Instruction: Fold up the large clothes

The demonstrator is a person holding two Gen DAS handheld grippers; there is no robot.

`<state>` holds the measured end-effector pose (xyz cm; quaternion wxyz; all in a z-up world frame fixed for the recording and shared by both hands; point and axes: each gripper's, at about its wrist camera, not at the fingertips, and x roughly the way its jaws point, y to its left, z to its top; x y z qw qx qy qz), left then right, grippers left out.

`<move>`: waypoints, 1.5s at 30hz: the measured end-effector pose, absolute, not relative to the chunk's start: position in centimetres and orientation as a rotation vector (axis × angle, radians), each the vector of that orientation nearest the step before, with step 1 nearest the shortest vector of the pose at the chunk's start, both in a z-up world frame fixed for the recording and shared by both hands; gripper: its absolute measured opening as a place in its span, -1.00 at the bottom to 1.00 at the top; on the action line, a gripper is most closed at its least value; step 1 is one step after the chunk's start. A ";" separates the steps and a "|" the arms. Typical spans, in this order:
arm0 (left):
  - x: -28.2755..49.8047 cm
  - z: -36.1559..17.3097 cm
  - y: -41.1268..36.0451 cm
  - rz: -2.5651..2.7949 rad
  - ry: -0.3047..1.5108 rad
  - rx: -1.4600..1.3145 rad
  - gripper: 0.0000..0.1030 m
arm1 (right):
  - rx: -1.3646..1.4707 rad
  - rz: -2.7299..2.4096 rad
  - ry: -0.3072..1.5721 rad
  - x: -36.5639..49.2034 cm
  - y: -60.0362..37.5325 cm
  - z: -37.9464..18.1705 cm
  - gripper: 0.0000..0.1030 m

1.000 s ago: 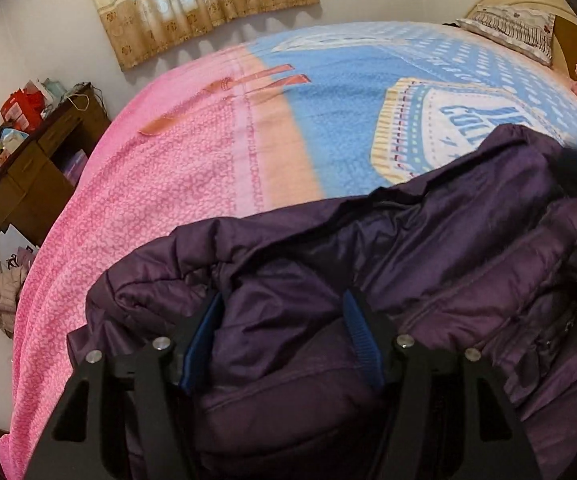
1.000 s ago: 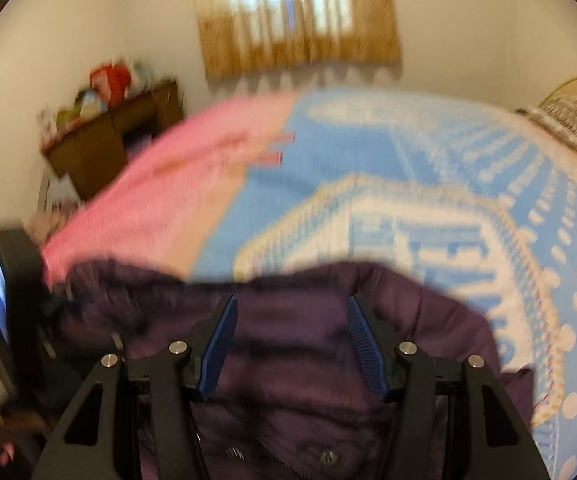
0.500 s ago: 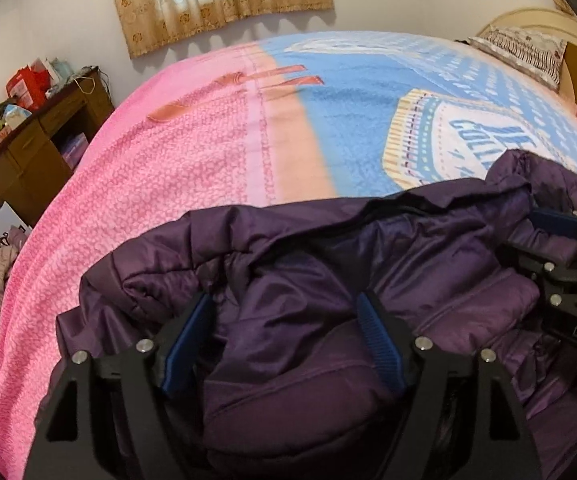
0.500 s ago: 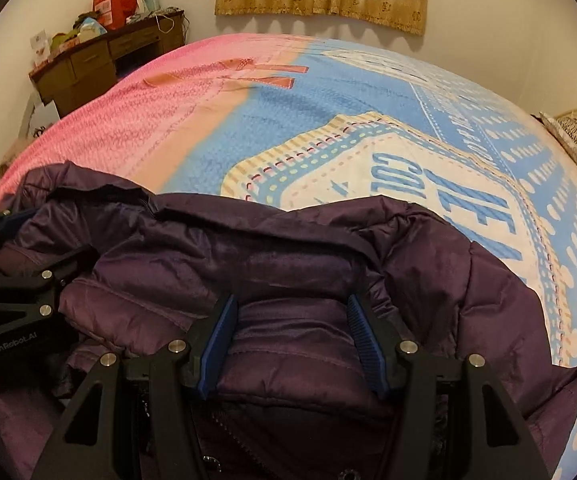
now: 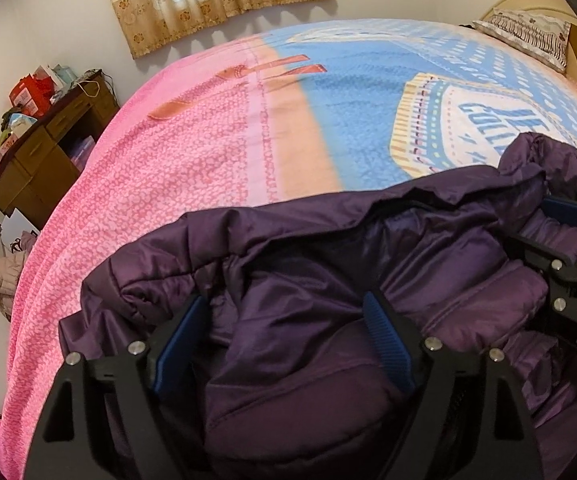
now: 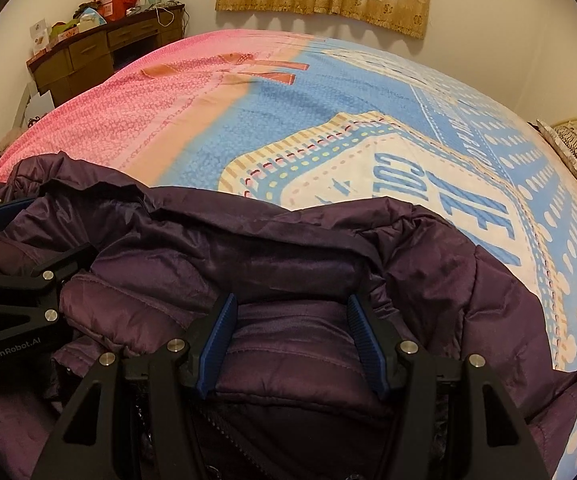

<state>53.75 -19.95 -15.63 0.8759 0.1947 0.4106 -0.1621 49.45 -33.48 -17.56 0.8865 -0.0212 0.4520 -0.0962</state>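
The left claw [image 5: 284,340] has just been spreading its jaws off the purple jacket [image 5: 328,264], the right claw [image 6: 292,340] clamps a padded fold, and the jacket lies bunched at the bed's [image 5: 192,152] near edge, folding apparently barely begun.
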 end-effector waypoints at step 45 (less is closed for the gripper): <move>53.9 -15.0 -20.4 -0.304 0.848 0.428 0.75 | -0.040 -0.190 0.950 49.6 -33.9 -16.8 0.20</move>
